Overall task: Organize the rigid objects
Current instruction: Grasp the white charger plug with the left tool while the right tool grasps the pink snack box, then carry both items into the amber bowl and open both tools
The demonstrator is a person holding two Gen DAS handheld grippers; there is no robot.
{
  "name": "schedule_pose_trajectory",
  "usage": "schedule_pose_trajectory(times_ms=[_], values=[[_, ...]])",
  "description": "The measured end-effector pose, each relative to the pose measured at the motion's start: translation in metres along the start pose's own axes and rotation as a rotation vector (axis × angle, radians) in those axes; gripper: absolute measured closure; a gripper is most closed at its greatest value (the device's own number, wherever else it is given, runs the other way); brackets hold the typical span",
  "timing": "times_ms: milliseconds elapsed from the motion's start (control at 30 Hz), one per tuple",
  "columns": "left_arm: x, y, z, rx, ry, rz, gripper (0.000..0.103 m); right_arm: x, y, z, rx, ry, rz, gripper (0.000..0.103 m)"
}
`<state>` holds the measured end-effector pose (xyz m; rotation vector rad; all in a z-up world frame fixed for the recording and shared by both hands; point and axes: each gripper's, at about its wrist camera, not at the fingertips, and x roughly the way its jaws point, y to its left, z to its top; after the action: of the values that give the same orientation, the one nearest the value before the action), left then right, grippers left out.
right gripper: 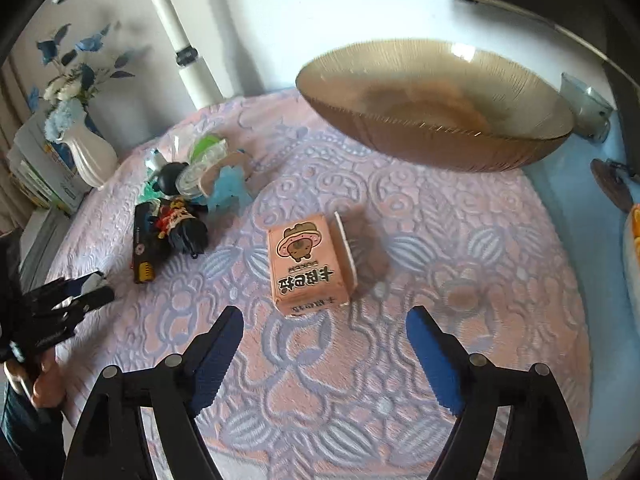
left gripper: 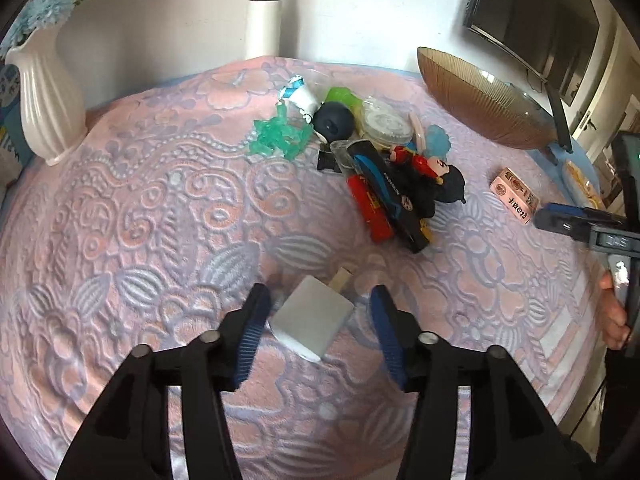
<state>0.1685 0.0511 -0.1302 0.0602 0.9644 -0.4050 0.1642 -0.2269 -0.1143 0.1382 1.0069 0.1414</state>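
Observation:
A small white box (left gripper: 312,320) lies on the pink embossed cloth between the fingers of my left gripper (left gripper: 319,292). The gripper is open, with a gap between each pad and the box. A pink carton with a cartoon animal (right gripper: 308,260) lies flat just beyond the fingertips of my right gripper (right gripper: 325,312), which stands open and holds nothing. The same carton (left gripper: 514,196) shows at the right in the left wrist view. A pile of small things (left gripper: 380,168) sits mid-table: a black and blue toy car (left gripper: 394,196), a red stick (left gripper: 370,212), a doll (left gripper: 422,164), a dark ball (left gripper: 334,120).
A wide brown glass bowl (right gripper: 436,108) stands empty at the back right. At the back left is a white vase (left gripper: 48,92) with blue flowers. A white pole (left gripper: 264,12) rises behind the table. The table's right edge carries a plate of orange slices (right gripper: 634,236).

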Motion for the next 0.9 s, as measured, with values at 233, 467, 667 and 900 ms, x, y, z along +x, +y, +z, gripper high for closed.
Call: schedule_pose_trajectory(times_ms=[233,467,667,900], values=[[-0.005,-0.011,-0.010,0.037,-0.013,0.083,0.069,0.021,0.043,0.008,-0.126,-0.020,-0.118,0.063],[-0.037,-0.025,0.010,0.050,-0.093,0.005,0.069,-0.021,0.055,0.005,-0.159,-0.109,-0.010,0.063],[-0.078,-0.087,0.106,0.239,-0.221,-0.062,0.069,-0.101,0.005,0.046,-0.060,-0.263,-0.077,0.063],[-0.044,-0.162,0.187,0.305,-0.281,-0.172,0.069,-0.115,-0.056,0.089,0.100,-0.244,-0.156,0.063]])
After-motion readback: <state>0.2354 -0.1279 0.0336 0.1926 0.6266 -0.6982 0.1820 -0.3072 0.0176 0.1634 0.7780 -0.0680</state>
